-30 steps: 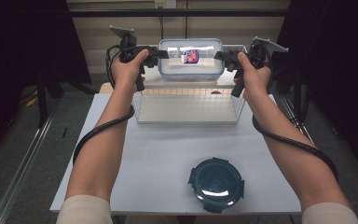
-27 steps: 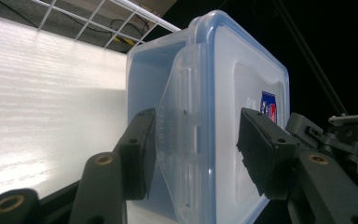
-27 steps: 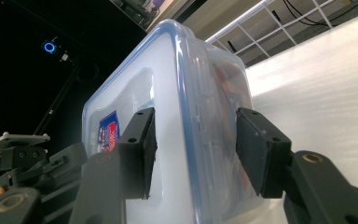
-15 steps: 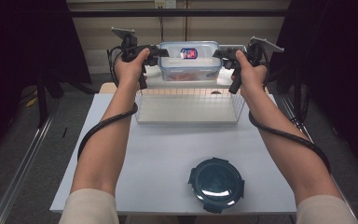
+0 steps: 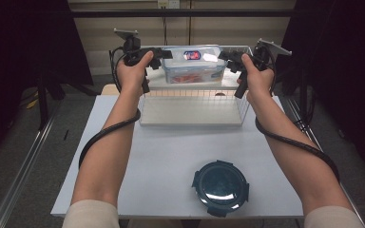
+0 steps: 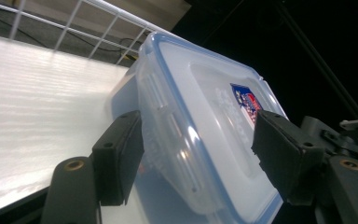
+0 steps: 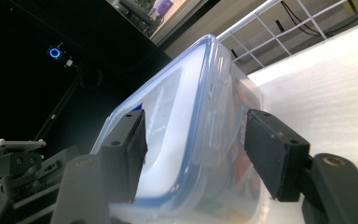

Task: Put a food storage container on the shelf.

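Container: a clear lidded container (image 5: 193, 65) with a blue-trimmed lid and a red-and-blue label sat in the upper middle of the high view, on the white shelf top (image 5: 190, 81) of the wire rack (image 5: 192, 107).
Contents: something orange-red showed through the container's wall; what it was could not be told.
Left tool: the left tool (image 5: 164, 53) was at the container's left end, upper left of centre in the high view. In the left gripper view (image 6: 200, 149) its jaws straddled the lid edge and side latch with a gap on each side; they had just been opening and were apart, not pressing.
Right tool: the right tool (image 5: 224, 56) was at the container's right end. In the right gripper view (image 7: 196, 154) the container's end lay between the jaws, which had just been opening and stood apart; whether the lid-side pad touched the lid could not be told.
Hands: each hand gripped its tool's handle, forearms rising from the bottom of the frame, cables looping down along both.
Round lid: a dark round lid (image 5: 221, 186) lay on the tabletop (image 5: 161, 156) in the lower middle, well apart from the rack.
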### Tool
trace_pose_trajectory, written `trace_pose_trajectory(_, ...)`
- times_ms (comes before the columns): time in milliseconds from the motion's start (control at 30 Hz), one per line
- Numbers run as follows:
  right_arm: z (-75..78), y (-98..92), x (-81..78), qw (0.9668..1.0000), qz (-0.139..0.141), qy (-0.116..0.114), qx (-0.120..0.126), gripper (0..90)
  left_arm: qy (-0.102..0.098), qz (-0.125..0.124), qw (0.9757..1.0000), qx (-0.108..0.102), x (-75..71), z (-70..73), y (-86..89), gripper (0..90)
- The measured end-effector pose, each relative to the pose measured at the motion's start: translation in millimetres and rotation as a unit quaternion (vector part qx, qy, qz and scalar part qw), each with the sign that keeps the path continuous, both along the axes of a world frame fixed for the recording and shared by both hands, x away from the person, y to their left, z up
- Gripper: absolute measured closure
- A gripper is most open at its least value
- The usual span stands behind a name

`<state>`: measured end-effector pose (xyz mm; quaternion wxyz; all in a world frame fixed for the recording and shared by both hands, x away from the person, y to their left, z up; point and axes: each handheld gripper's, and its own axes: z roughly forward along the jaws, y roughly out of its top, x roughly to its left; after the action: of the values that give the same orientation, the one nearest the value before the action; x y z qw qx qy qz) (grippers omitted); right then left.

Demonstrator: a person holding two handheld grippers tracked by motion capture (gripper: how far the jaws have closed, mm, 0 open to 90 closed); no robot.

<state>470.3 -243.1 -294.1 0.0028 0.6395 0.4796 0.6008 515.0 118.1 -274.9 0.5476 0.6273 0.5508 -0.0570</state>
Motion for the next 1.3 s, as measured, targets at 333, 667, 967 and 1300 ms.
trace_pose_trajectory(333, 1.2, 2.4, -26.2, 0.9995, 0.021, -0.018, -0.018, 36.3, -0.018, -0.01, 0.9997, 0.016, -29.1, -3.1, 7.5, 34.5)
trace_pose_trajectory(667, -1.1, 2.3, -50.2, 0.9988, 0.028, -0.028, -0.03, 30.2, -0.007, -0.038, 0.999, 0.02, -53.3, -13.9, 6.5, 60.1)
trace_pose_trajectory(967, -12.2, 0.6, -61.3, 0.9983, 0.046, -0.025, -0.028, 29.1, -0.006, -0.025, 0.9994, 0.023, -47.3, -20.5, -2.6, 74.8)
trace_pose_trajectory(1300, -20.2, -1.2, -66.0, 0.9972, 0.062, -0.028, -0.032, 27.9, -0.008, -0.029, 0.9992, 0.027, -46.8, -24.5, -3.0, 67.7)
